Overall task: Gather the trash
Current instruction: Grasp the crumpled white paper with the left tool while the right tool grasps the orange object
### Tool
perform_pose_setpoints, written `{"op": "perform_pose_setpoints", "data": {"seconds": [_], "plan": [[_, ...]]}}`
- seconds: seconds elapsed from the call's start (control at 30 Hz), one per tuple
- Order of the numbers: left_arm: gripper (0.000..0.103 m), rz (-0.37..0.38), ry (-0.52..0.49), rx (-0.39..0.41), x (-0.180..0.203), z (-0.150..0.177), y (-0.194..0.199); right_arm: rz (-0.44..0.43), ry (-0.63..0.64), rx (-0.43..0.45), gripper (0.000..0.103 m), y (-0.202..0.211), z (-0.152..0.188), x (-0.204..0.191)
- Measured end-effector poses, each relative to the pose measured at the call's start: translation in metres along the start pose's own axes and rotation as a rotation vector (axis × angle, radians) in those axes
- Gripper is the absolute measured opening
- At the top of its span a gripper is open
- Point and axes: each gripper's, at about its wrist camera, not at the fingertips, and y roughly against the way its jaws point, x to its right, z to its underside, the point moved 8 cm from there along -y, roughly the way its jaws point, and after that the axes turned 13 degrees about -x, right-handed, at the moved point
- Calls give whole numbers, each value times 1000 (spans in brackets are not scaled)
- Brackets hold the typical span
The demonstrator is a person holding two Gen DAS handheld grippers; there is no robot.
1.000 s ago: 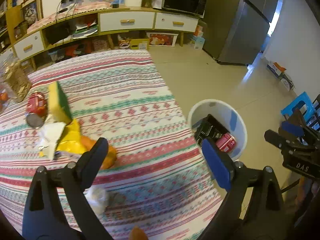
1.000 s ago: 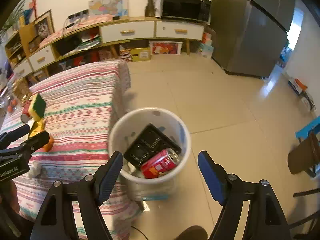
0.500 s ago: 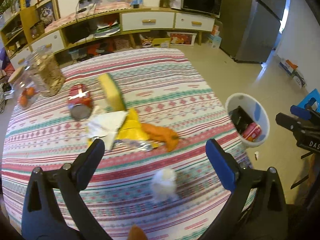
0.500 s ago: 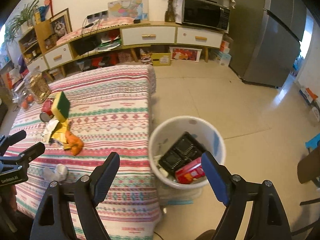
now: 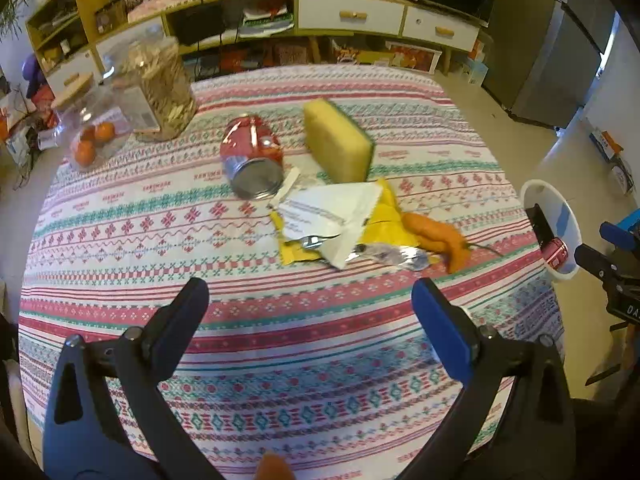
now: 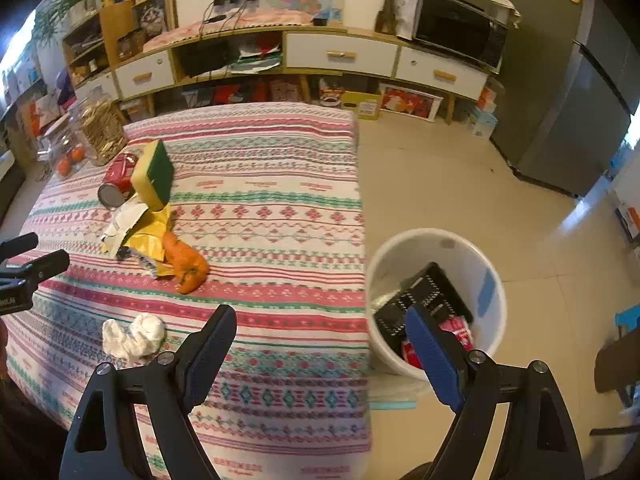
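Both grippers — left gripper (image 5: 308, 300), right gripper (image 6: 320, 332) — gape empty over the striped woven tablecloth (image 5: 200, 216), crumpled white tissue (image 6: 134, 338) lying soft beside the round white plastic bin (image 6: 436, 240).

both views above table (image 5: 120, 216), overlapping

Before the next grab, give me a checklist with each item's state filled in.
1. Left gripper open and empty: ok.
2. Right gripper open and empty: ok.
3. Trash left on the table: crumpled tissue, red can, wrappers, orange peel: ok.
4. Tissue in the left wrist view: not ok, only the right wrist view shows it.
5. Bin beside the table, top open: ok.
6. Room left in the bin: cannot tell; a black tray fills much of it.
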Motion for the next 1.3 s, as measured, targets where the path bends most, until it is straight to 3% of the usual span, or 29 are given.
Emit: {"op": "perform_pose_setpoints", "data": {"seconds": [0.33, 0.53, 0.67, 0.8, 0.93, 1.03, 1.17, 1.3], "plan": [[99, 75, 8, -47, -3, -26, -44, -33, -4, -13, 88, -15, -19, -29], [97, 127, 72, -18, 0, -52, -48, -22, 5, -18, 88, -22, -26, -35], [93, 136, 55, -16, 10, -62, -59, -23, -12, -31, 88, -28, -26, -28], [78, 102, 37, -47, 10, -64, -76, -28, -34, -44, 88, -31, -25, -21], [60, 156, 101, -60, 3, -64, -83, -30, -25, -55, 88, -33, -25, -20], [44, 133, 78, -42, 2, -63, -75, -26, -15, -52, 88, -33, -26, -23], [14, 165, 85, -39, -4, -58, -63, -29, 4, -46, 88, -34, -30, -33], [10, 194, 99, -38, -15, -50, -49, -44, 42, -45, 88, -36, -34, -53]]}}
